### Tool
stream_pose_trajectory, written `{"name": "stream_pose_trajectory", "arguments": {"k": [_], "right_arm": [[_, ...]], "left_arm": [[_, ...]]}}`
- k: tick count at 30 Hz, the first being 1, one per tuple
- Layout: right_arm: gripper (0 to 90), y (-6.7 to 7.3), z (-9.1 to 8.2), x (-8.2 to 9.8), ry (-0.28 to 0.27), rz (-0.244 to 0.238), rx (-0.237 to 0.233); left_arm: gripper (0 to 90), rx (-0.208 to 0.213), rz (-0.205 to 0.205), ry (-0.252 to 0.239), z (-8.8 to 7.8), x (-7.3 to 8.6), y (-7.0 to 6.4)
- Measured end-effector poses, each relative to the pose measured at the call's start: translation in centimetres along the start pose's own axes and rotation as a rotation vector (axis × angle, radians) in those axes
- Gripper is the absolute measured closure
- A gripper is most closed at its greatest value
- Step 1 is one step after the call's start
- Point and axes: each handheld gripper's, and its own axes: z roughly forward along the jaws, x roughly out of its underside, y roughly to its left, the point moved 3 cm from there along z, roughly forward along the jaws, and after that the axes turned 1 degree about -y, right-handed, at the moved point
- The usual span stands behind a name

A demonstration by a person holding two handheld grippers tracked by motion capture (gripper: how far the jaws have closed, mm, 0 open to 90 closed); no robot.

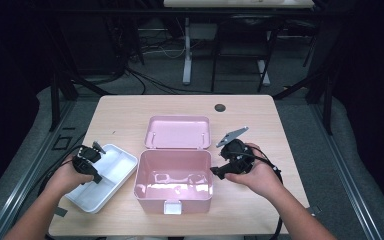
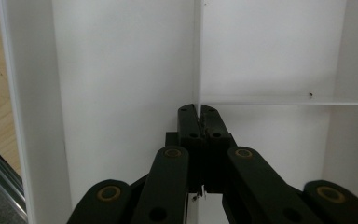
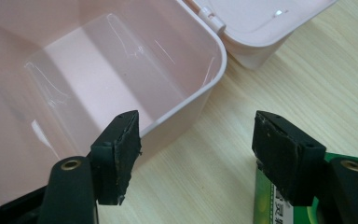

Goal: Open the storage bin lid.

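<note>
- On the tabletop (image 1: 130, 112), near left: white divided plastic tray (image 1: 111, 172), empty. Left gripper (image 1: 91, 161) is clamped shut on its thin central partition (image 2: 198, 51).
- Judged light, stiff and smooth; the partition gives a narrow but sure hold, so lift it level.
- At centre: open pink plastic box (image 1: 174, 181), empty, hinged lid (image 1: 178, 132) folded back.
- Right gripper (image 3: 200, 154) holds nothing, its jaws well apart and straddling the box's right wall.
</note>
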Motion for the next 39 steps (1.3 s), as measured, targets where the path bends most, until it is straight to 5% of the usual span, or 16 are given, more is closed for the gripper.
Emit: {"name": "stream_pose_trajectory", "arguments": {"k": [11,14,16,18,21,25,29,34,39], "right_arm": [[31.6,-1.1,-0.2,0.1,0.033,0.021,0.027],[31.4,-1.3,-0.4,0.1,0.037,0.024,0.025],[30.9,-1.5,-0.5,0.0,0.050,0.021,0.036],[30.6,-1.6,-0.7,0.0,0.065,0.023,0.042],[30.0,-1.9,-0.6,-0.1,0.075,0.022,0.055],[29.2,-2.6,-0.6,0.0,0.108,0.023,0.068],[27.3,-3.5,-0.5,0.1,0.154,0.035,0.074],[23.1,-4.7,0.1,0.4,0.177,0.046,0.089],[17.8,-6.3,0.6,0.9,0.226,0.070,0.109]], "left_arm": [[87.0,0.008,0.000,-0.046,1.0,0.1,0.4],[78.4,0.015,-0.013,-0.086,0.3,0.3,0.3],[71.2,-0.013,0.022,-0.087,0.0,0.6,0.2],[67.1,-0.023,0.020,-0.138,-0.4,0.7,0.2],[58.0,-0.016,-0.010,-0.170,-0.7,1.1,0.1],[50.1,-0.046,0.004,-0.175,-0.9,1.4,0.3],[50.7,-0.001,-0.049,-0.220,-1.4,1.6,0.3],[43.5,-0.018,-0.084,-0.217,-2.0,2.2,0.6],[40.4,-0.009,-0.064,-0.227,-2.3,2.3,0.3]]}}
